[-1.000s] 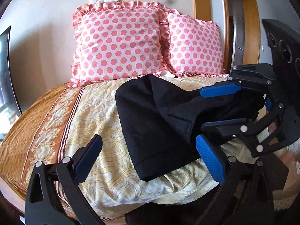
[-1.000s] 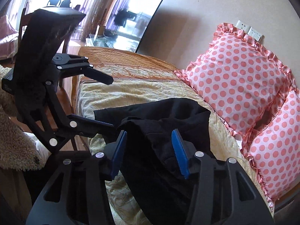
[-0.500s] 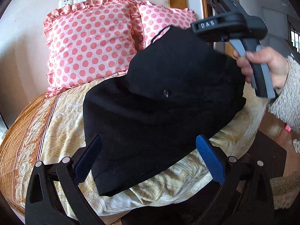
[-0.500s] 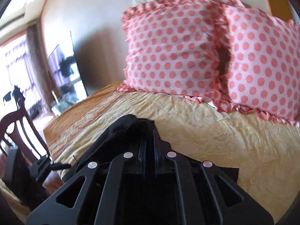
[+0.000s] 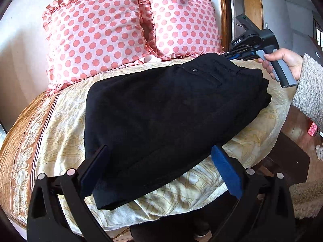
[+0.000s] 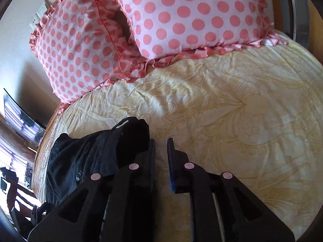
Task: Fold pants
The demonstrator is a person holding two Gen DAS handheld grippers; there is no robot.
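Note:
The black pants [image 5: 165, 109] lie folded in a flat stack on the yellow patterned bedspread [image 5: 60, 133]. My left gripper [image 5: 159, 167] is open and empty, its fingers spread at the near hem of the stack. My right gripper [image 6: 161, 147] is just beside the waistband corner [image 6: 129, 133], its jaws a narrow gap apart with bedspread showing between them and no cloth inside. In the left wrist view the right gripper [image 5: 232, 56] sits at the far right corner of the pants, held by a hand.
Two pink polka-dot pillows [image 5: 97, 32] [image 5: 181, 22] lean against the wall behind the pants. A wooden door frame [image 5: 222, 14] stands to the right. A dark stool [image 5: 288, 161] and wood floor lie past the bed's right edge.
The right gripper carried the lifted pants half down onto the stack and its jaws have parted off the cloth. The pants went from raised to lying flat. The left gripper stayed open.

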